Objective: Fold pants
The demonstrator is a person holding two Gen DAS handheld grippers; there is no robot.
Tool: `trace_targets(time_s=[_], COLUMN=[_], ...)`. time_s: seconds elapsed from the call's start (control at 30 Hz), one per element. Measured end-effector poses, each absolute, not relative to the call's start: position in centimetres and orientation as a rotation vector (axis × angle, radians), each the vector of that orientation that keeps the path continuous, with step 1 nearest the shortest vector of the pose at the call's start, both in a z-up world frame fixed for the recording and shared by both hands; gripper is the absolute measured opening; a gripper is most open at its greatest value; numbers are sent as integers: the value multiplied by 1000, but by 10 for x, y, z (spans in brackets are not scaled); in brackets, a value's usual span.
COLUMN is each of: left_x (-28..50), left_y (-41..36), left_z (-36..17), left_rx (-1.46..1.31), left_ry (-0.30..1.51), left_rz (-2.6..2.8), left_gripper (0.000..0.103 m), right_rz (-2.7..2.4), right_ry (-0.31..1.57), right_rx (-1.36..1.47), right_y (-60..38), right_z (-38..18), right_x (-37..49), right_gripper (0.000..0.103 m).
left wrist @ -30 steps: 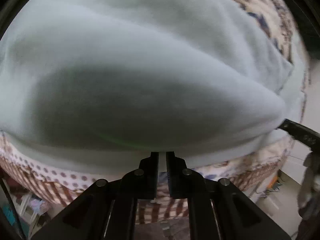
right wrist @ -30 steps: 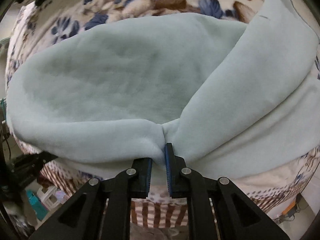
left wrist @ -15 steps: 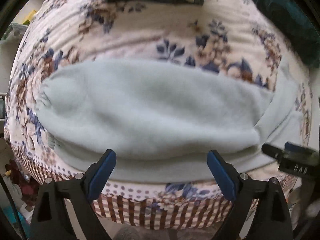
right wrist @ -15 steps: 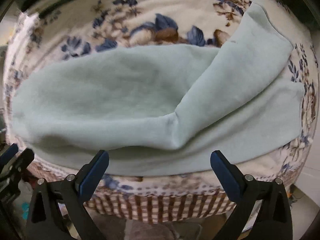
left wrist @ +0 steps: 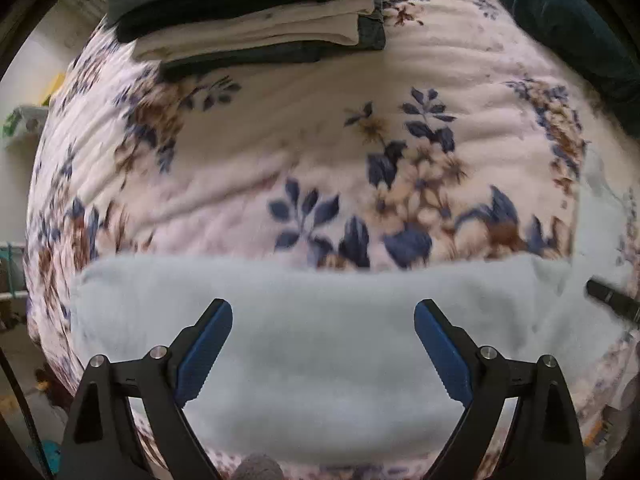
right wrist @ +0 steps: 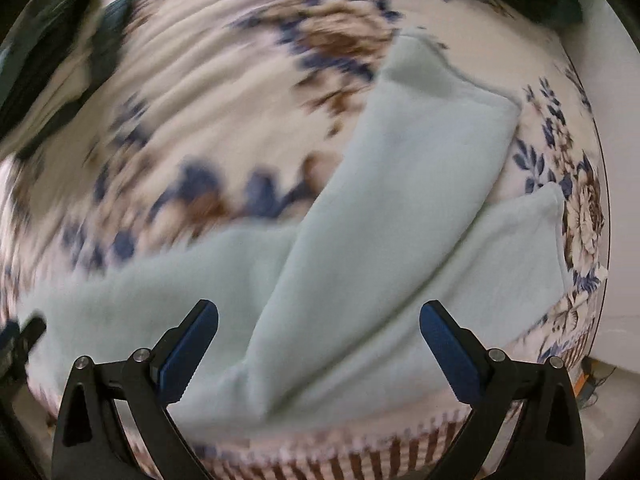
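Pale mint fleece pants (left wrist: 320, 344) lie on a floral bedspread (left wrist: 280, 152) near its front edge. In the right wrist view the pants (right wrist: 360, 264) are folded lengthwise, with the two leg ends (right wrist: 448, 120) splayed apart toward the upper right. My left gripper (left wrist: 323, 312) is open and empty above the waist part. My right gripper (right wrist: 319, 316) is open and empty above the fold where the legs part. The right gripper's tip also shows in the left wrist view (left wrist: 612, 300).
A stack of folded dark and cream clothes (left wrist: 256, 20) sits at the back of the bed. A dark teal cushion (left wrist: 560, 20) lies at the back right. The bed's checked front edge (right wrist: 360, 456) is just below the pants. The right wrist view is blurred by motion.
Both grippers were shut on the pants' edge one second ago, then opened and let go. The pants dropped flat and both grippers have drawn back and tilted up.
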State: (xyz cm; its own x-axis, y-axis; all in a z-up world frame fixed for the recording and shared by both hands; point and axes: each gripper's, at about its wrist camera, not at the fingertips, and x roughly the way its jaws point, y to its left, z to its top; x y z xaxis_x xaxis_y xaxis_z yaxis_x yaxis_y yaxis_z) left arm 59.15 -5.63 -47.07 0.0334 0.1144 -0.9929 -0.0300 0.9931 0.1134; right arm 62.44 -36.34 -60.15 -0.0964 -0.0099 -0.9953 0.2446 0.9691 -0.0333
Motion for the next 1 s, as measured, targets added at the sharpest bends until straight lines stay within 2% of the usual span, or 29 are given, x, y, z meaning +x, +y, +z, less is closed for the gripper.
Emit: trace_targets(time_s=[0.17, 0.27, 0.3, 0.33, 0.4, 0.43, 0.6, 0.73, 0.83, 0.97, 1.0], left_x=[621, 628, 628, 627, 623, 621, 599, 573, 547, 519, 514], left_y=[-73, -79, -80, -80, -79, -79, -79, -79, -79, -86, -89], left_z=[-502, -515, -517, -518, -519, -518, -506, -493, -491, -507, -511], left_rx=[108, 132, 137, 140, 140, 136, 110, 63, 28, 9, 13], left_ry=[1571, 1585, 1589, 1595, 1602, 1607, 1611, 1610, 1612, 1658, 1671], left_rz=[103, 106, 108, 110, 115, 113, 96, 72, 73, 73, 70], left_gripper=[93, 93, 93, 93, 93, 93, 93, 93, 93, 93, 93], right_rz=[-314, -345, -354, -375, -385, -382, -416, -529, -616, -650, -661], right_ry=[1661, 1697, 1718, 1732, 1694, 1671, 1472, 1313, 1290, 1340, 1339], right_rx=[283, 257, 234, 185, 180, 224, 424, 641, 709, 882, 919], right_y=[-402, -409, -409, -410, -416, -422, -463, -518, -549, -568, -570], right_z=[-656, -688, -697, -704, -700, -693, -625, -573, -579, -635, -647], right_x=[687, 714, 719, 721, 719, 715, 669, 588, 524, 460, 449], right_gripper=[101, 87, 66, 36, 14, 9, 8, 8, 8, 8, 16])
